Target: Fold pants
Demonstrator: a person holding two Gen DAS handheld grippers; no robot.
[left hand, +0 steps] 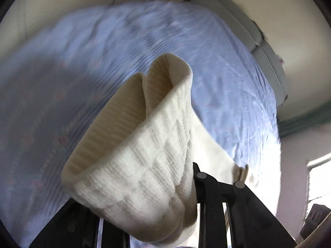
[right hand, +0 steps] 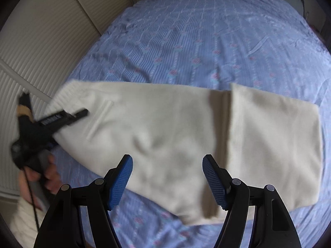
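Observation:
The cream pants (right hand: pixel 165 136) lie across the blue bedsheet (right hand: pixel 206 41), with the leg end folded over at the right (right hand: pixel 275 136). My left gripper (right hand: pixel 62 117) is shut on the ribbed waistband and lifts it at the left. In the left wrist view the ribbed waistband (left hand: pixel 144 155) fills the middle and hides the fingertips. My right gripper (right hand: pixel 167 177) is open and empty, hovering just above the near edge of the pants, its blue pads (right hand: pixel 122 177) wide apart.
A beige ribbed headboard or wall panel (right hand: pixel 41 41) borders the bed on the left. A grey-green bed frame (left hand: pixel 258 37) and a bright window (left hand: pixel 318 177) show in the left wrist view. Blue sheet surrounds the pants.

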